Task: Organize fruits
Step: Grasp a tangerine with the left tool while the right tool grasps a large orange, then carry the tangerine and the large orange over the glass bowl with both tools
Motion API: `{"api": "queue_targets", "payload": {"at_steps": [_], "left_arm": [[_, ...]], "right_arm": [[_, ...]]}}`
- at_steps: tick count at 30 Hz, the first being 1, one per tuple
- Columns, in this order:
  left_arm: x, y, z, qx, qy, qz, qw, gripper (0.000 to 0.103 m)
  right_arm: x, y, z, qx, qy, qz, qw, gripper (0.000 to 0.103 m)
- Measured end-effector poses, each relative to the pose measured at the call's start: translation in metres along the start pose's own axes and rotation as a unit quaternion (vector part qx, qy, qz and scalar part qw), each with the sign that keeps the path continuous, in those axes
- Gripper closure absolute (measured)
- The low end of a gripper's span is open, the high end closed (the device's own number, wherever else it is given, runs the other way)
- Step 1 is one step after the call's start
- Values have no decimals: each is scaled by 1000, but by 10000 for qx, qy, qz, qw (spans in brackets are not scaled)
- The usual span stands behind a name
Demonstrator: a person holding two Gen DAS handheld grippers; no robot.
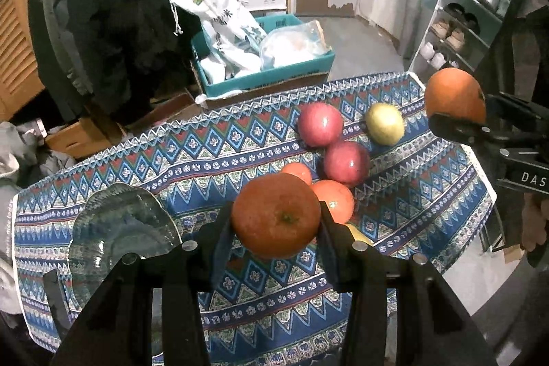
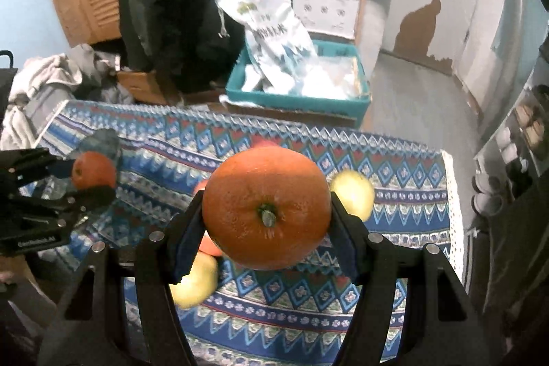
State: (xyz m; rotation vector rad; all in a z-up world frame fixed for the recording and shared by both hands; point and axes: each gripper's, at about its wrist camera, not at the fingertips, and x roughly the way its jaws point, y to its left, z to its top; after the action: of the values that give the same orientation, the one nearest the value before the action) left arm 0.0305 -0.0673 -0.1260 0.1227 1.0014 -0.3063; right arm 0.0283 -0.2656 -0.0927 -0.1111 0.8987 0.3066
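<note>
Left tool (image 1: 276,222) is clamped on an orange (image 1: 276,216) above the patterned bench (image 1: 137,167), glass plate (image 1: 120,228) near left: I'd carry it level and set it down gently. Right tool (image 2: 267,211) grips a bigger orange (image 2: 267,208) over the bench's right half; keep them apart.

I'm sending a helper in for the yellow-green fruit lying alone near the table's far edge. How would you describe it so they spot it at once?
Start at the table with the blue patterned cloth, then find the fruit pile near its far edge. Just right of the two red apples lies the yellow-green fruit, apart from the pile. It is the only pale, yellowish fruit at that edge; its neighbours are red or orange.
</note>
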Motion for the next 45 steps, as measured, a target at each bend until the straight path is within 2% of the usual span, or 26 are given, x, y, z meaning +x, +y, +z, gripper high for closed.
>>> {"api": "queue_targets", "payload": {"at_steps": [13,24,31,39,45], "left_arm": [[-42,19,0,-172,-325,117,9993,57],[-62,51,-8,-496,-381,164,9979,57],[-69,75,-17,-714,-467,253,9960,57],[-62,105,-32,-1009,-333,299,9939,57],[-56,127,-43,-1194,-247,398,9917,57]], "right_arm": [[-31,39,23,-235,-379,369,9983,36],[-32,80,43,-482,-458,677,9955,36],[-20,108,52,-595,-360,897,9935,36],[5,143,57,-684,-102,1260,9896,36],[29,174,58,-880,157,1358,9867,36]]}}
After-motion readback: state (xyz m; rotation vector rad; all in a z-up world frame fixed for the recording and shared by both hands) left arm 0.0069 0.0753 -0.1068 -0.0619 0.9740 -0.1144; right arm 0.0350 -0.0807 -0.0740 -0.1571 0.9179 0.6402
